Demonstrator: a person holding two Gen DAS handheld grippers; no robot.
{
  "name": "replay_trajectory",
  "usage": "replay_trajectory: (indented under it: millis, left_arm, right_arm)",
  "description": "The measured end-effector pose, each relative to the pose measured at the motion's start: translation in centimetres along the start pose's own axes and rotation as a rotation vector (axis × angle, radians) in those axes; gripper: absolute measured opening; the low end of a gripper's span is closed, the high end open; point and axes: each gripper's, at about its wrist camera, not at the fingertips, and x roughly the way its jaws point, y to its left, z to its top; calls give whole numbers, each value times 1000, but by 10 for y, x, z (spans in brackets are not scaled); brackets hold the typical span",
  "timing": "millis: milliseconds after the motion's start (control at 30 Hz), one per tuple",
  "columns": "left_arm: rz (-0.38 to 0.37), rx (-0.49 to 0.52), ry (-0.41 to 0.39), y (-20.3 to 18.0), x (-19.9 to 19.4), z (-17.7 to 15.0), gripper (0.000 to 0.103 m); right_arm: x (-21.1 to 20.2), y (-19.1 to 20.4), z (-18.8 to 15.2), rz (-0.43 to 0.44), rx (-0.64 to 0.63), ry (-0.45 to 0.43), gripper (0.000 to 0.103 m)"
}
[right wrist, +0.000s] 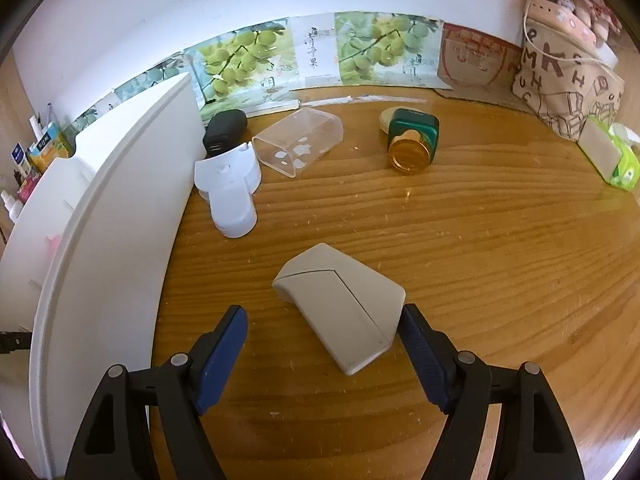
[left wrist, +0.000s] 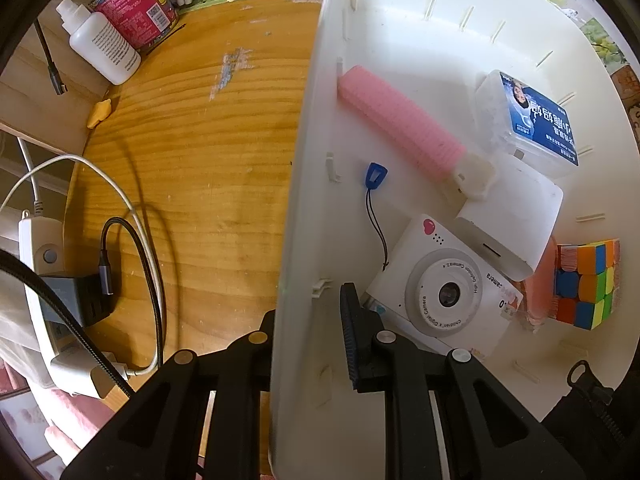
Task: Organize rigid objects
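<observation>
My left gripper (left wrist: pixel 308 320) points straight down and is shut on the side wall of the white bin (left wrist: pixel 304 160), one finger outside and one inside. Inside the bin lie a pink ridged tube (left wrist: pixel 400 120), a clear box with a blue label (left wrist: pixel 528 120), a white box (left wrist: pixel 512 216), a white toy camera (left wrist: pixel 444 288) and a colour cube (left wrist: pixel 584 284). My right gripper (right wrist: pixel 323 316) is open low over the wooden table (right wrist: pixel 480 260). A grey-beige case (right wrist: pixel 340 300) lies flat between its blue pads, with the right pad close to the case's corner.
Past the case lie a white plastic piece (right wrist: pixel 230 192), a black object (right wrist: pixel 224 130), a clear container (right wrist: pixel 300 140) and a green jar with a gold lid (right wrist: pixel 412 140). A patterned bag (right wrist: pixel 560 80) stands far right. Left of the bin are a power strip (left wrist: pixel 40 280), cables and a white bottle (left wrist: pixel 100 44).
</observation>
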Motion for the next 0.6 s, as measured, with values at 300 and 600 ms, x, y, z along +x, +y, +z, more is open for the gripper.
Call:
replay_trajectory:
  millis: [300, 600]
  left_arm:
    - [1, -4, 2, -1, 2, 0, 20]
    - [1, -4, 2, 0, 1, 0, 20]
  right_arm:
    - [-1, -1, 1, -13, -10, -14, 53]
    - [-4, 1, 0, 20, -10, -1, 50]
